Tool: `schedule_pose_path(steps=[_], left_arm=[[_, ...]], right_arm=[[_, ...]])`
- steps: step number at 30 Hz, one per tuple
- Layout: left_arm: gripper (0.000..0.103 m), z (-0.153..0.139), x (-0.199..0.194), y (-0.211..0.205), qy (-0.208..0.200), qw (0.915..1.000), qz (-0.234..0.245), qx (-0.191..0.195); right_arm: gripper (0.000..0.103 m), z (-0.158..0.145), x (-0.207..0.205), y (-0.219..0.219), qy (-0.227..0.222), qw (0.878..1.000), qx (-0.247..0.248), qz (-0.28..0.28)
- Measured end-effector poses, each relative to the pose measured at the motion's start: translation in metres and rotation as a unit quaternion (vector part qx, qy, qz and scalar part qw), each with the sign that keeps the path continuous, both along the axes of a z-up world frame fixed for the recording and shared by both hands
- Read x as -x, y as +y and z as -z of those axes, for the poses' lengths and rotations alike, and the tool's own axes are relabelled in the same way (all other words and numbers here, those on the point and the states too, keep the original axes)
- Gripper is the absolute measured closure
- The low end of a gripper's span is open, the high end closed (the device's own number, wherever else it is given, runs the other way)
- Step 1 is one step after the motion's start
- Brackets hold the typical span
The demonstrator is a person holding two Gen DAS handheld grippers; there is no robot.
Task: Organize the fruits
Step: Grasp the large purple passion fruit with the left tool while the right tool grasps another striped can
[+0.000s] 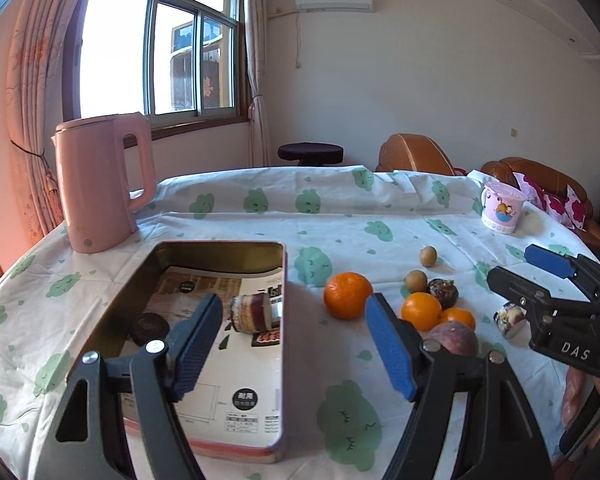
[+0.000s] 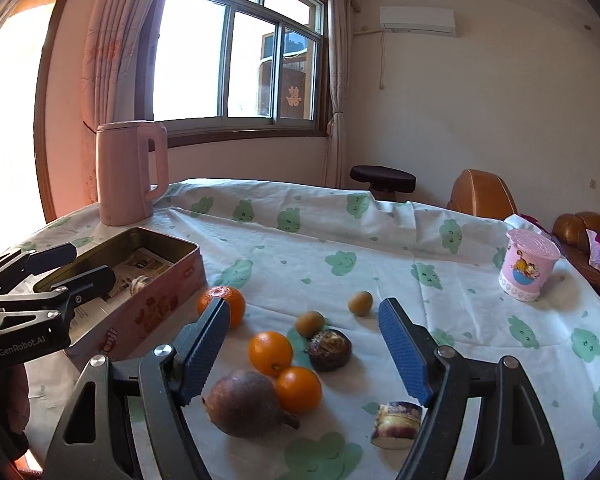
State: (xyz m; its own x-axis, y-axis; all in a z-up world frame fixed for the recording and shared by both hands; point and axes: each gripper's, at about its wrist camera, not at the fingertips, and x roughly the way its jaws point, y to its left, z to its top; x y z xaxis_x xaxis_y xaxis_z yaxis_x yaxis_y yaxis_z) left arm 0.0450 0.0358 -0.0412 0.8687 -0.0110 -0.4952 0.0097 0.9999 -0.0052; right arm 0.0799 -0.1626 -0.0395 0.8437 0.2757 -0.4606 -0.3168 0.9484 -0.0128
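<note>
A pink tin box (image 1: 260, 450) (image 2: 168, 300) lies open on the table, lined with printed paper, with a striped cylinder piece (image 1: 252, 314) and a dark round item (image 1: 150, 328) inside. Three oranges (image 2: 270, 352) (image 1: 348, 294), two small brown fruits (image 2: 310, 323), a dark mangosteen-like fruit (image 2: 331, 350) and a brown pear-shaped fruit (image 2: 244, 404) lie right of the box. Another striped piece (image 2: 396, 424) lies near them. My left gripper (image 1: 296, 342) is open above the box's right wall. My right gripper (image 2: 302, 354) is open and empty above the fruit cluster.
A pink kettle (image 1: 100, 180) (image 2: 128, 172) stands at the table's back left. A pink cartoon cup (image 2: 528, 264) (image 1: 500, 208) stands at the right. A brown sofa (image 1: 540, 176) and a dark stool (image 2: 382, 178) are beyond the cloth-covered table (image 2: 380, 240).
</note>
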Motion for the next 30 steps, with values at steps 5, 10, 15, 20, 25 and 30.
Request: schedule_pose_path(steps=[5,10,15,20,25,30], left_arm=[[0.027,0.007,-0.006,-0.036,0.025,0.9988,0.041,0.001],[0.027,0.014,-0.016,-0.063,0.045,0.9967,0.067,-0.002],[0.027,0.022,-0.027,-0.083,0.074,0.9927,0.095,-0.008],[0.028,0.03,-0.032,-0.096,0.103,0.9873,0.12,-0.017],[0.036,0.037,-0.037,-0.098,0.131,0.9827,0.131,-0.011],[0.046,0.043,-0.041,-0.102,0.149,0.9779,0.147,0.0]], right_arm=[[0.025,0.007,-0.003,-0.037,0.029,0.999,-0.02,0.035],[0.025,0.015,-0.003,-0.052,0.045,0.998,-0.009,0.047],[0.028,0.026,-0.011,-0.052,0.076,0.996,0.007,0.047],[0.048,0.037,-0.019,-0.053,0.113,0.993,0.005,0.035],[0.056,0.044,-0.024,-0.05,0.138,0.99,0.01,0.026],[0.064,0.051,-0.032,-0.047,0.168,0.986,0.012,0.012]])
